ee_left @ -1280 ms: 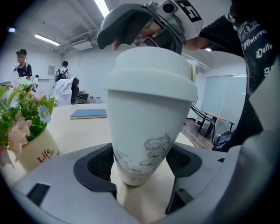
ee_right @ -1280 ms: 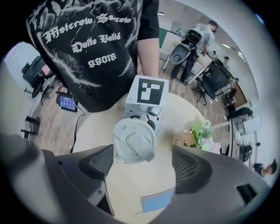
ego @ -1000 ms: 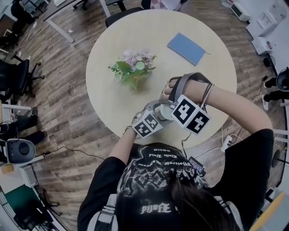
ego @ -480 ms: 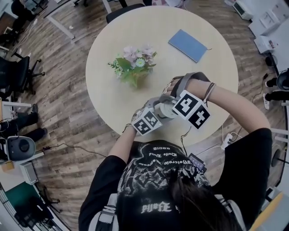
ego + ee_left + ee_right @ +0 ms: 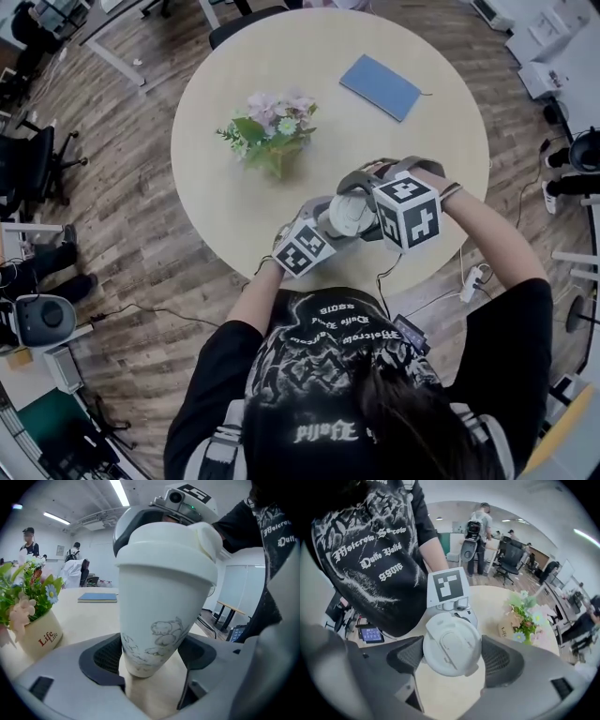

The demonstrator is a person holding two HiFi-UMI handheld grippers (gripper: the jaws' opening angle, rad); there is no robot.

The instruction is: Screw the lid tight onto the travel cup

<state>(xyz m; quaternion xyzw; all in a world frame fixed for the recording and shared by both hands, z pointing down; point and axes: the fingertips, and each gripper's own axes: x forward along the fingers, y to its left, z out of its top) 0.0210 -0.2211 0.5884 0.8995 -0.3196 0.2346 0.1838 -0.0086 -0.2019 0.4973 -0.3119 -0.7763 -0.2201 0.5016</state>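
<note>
A white travel cup [image 5: 157, 602] with a faint drawing stands upright near the round table's front edge. My left gripper [image 5: 152, 660] is shut on its lower part, a dark pad [image 5: 105, 656] on each side. The white lid [image 5: 451, 644] sits on top of the cup [image 5: 352, 216]. My right gripper [image 5: 452, 656] reaches down over it, and both pads [image 5: 501, 660] press the lid's rim. In the head view the left gripper [image 5: 323, 232] comes from the near side and the right gripper [image 5: 373, 202] from the right. The lid [image 5: 164, 550] looks level on the cup.
A small pot of flowers [image 5: 272, 141] stands at the middle of the table [image 5: 225, 216], close to the cup's left [image 5: 40, 634]. A blue notebook [image 5: 380, 86] lies at the far right. Office chairs and people are around the room.
The right gripper has turned about the lid, its marker cube swinging round to the right. The left gripper and the cup have stayed in place.
</note>
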